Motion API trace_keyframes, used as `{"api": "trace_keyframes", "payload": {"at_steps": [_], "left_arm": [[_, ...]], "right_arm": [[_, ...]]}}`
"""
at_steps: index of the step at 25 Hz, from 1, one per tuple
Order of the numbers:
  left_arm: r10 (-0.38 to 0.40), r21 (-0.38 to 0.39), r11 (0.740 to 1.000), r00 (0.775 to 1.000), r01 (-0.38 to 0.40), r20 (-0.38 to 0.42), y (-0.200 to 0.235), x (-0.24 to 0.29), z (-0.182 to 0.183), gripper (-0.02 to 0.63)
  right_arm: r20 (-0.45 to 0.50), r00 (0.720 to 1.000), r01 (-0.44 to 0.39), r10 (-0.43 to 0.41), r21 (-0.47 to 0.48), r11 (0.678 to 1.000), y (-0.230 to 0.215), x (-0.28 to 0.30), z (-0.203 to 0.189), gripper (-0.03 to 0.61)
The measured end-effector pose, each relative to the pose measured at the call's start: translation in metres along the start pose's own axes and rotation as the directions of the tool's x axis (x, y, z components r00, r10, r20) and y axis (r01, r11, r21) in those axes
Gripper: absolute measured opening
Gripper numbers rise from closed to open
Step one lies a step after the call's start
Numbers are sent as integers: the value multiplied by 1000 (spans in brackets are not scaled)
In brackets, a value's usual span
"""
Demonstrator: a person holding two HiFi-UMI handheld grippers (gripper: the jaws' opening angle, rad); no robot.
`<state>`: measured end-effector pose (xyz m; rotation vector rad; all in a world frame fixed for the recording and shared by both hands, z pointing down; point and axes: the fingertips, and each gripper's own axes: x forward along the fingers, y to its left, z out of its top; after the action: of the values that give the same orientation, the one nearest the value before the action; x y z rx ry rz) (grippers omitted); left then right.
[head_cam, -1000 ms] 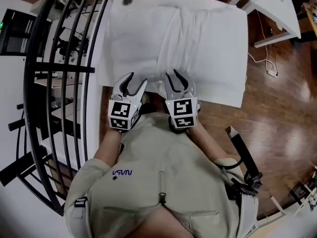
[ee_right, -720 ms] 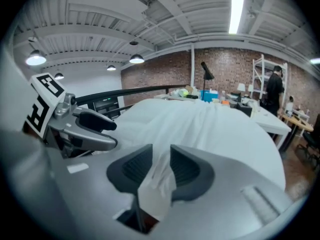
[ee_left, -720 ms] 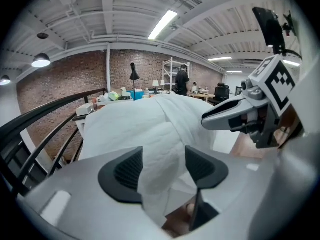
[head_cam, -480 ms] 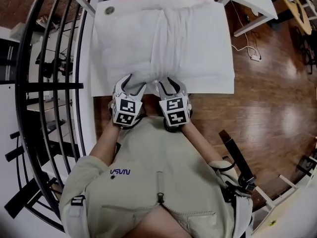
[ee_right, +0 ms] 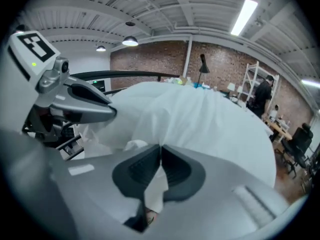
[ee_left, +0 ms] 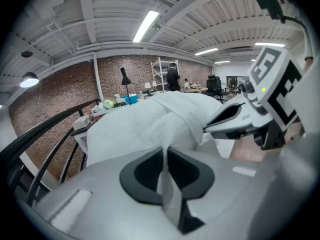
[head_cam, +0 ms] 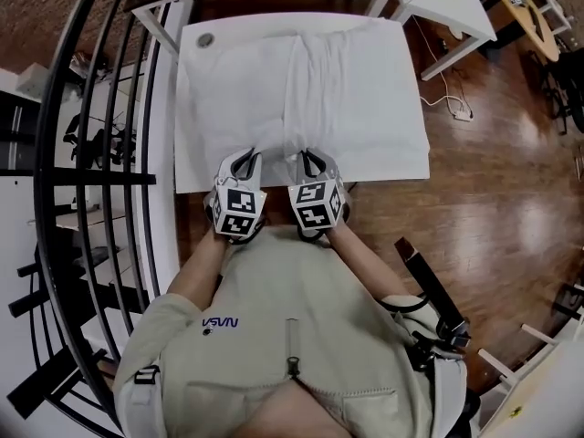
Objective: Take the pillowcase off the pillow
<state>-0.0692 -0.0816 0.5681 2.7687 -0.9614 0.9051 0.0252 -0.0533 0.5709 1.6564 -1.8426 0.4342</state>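
As the left tool (head_cam: 245, 159) closes on pillowcase (head_cam: 306, 89) cloth at the bench's (head_cam: 194, 130) near edge, the right tool (head_cam: 311, 159) clamps it alongside, paired grips, likely to spread the opening.

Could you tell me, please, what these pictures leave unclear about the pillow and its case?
1. The pillow: hidden in every view by the pillowcase.
2. The pillowcase's opening: in the head view the near hem is covered by the left gripper, its jaws closing on fabric, and the right gripper, shut on fabric.
3. The round thing at the table's far left corner: too small in the head view to identify.
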Motion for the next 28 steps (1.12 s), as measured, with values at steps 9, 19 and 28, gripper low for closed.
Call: {"api": "trace_keyframes", "payload": {"at_steps": [9,19,28], "left_arm": [[120,-123,987,979,-100,164,74,-33,62,26],[97,-323,942,995,-93,-5,65,-20,-36,28],[103,-305,946,994,-106,-27,54,-6,-37,61]], "right_arm": [[82,968,224,-236,132,966,-86,-42,11,11],[-123,975,209,-187,203,957,-85,-14,-71,9],[-129,981,176,-148,236,956,-84,-12,-74,12]]}}
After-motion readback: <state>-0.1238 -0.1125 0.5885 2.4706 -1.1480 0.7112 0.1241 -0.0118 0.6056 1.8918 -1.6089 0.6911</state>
